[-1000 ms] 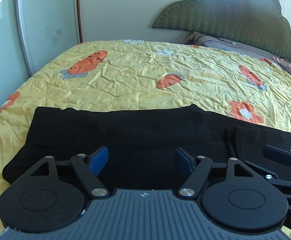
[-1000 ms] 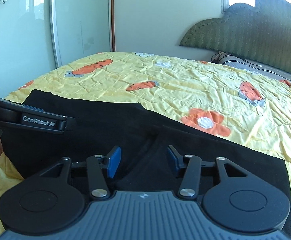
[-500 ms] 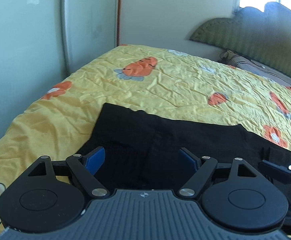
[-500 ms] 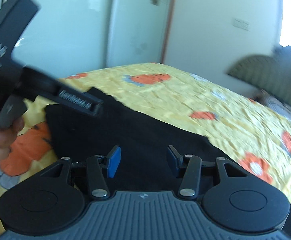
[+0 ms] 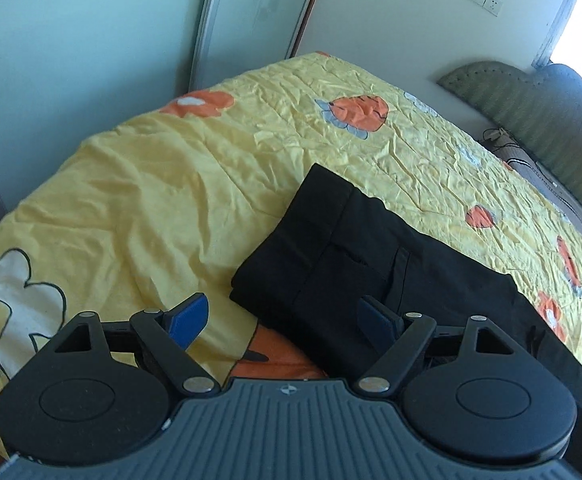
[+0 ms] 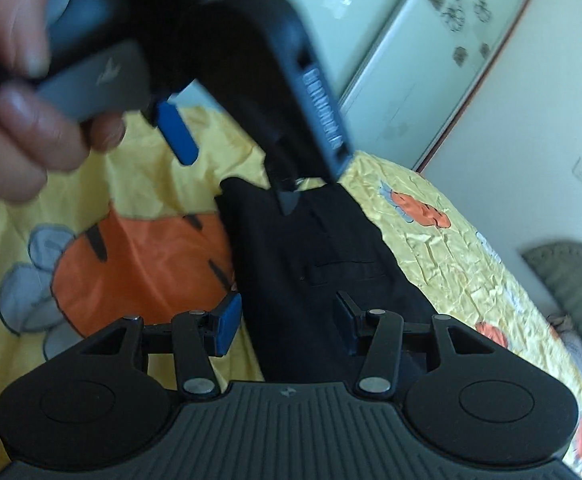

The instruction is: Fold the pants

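Note:
Black pants [image 5: 371,264] lie flat on the yellow bedspread, waistband end toward the near left, legs running off to the right. They also show in the right wrist view [image 6: 319,272]. My left gripper [image 5: 281,320] is open and empty, just above the near corner of the waistband. My right gripper [image 6: 287,322] is open and empty over the same end of the pants. The left gripper's body [image 6: 251,80], held by a hand, fills the upper left of the right wrist view, with one blue pad [image 6: 177,132] showing.
The yellow bedspread [image 5: 171,200] with orange and white flower prints covers the bed. Pale sliding wardrobe doors [image 5: 91,40] stand close on the left. A green padded headboard [image 5: 551,112] is at the far right, under a window.
Both grippers have swung left along the pants toward the waistband end. The left gripper now looms close in the right wrist view. Both stay open.

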`<action>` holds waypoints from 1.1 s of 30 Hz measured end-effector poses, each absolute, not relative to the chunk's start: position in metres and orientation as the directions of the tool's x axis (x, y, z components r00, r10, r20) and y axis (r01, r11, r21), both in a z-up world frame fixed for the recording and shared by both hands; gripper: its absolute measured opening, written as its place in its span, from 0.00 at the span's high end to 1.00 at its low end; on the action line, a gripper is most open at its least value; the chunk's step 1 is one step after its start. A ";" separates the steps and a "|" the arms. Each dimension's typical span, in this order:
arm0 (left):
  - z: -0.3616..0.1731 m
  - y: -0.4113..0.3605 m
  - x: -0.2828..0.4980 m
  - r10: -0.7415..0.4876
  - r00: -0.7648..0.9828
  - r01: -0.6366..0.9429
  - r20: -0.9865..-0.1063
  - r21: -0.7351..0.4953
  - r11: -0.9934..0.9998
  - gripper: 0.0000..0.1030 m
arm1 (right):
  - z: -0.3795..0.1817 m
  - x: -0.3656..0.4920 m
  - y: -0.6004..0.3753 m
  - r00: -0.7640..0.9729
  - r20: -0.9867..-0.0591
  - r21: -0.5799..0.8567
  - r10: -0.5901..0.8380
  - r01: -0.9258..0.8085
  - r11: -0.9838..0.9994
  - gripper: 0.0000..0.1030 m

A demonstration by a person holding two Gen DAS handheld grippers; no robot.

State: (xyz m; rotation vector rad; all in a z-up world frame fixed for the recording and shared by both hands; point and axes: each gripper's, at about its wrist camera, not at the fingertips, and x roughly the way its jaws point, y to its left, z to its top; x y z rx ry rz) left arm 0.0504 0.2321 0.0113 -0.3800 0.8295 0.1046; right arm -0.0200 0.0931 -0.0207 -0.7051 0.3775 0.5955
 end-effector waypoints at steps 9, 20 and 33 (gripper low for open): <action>-0.026 0.256 0.061 -0.354 0.619 -0.291 -0.701 -0.624 0.726 0.18 | -0.032 -0.023 0.105 0.885 -0.366 -0.664 0.289 -0.466 0.585 0.44; -0.038 0.267 0.077 -0.437 0.695 -0.318 -0.571 -0.789 0.525 0.29 | -0.020 -0.005 0.093 0.874 -0.373 -0.568 0.311 -0.480 0.669 0.41; -0.043 0.270 0.096 -0.485 0.687 -0.234 -0.541 -0.797 0.557 0.28 | -0.021 0.027 0.102 0.829 -0.414 -0.481 0.377 -0.551 0.682 0.73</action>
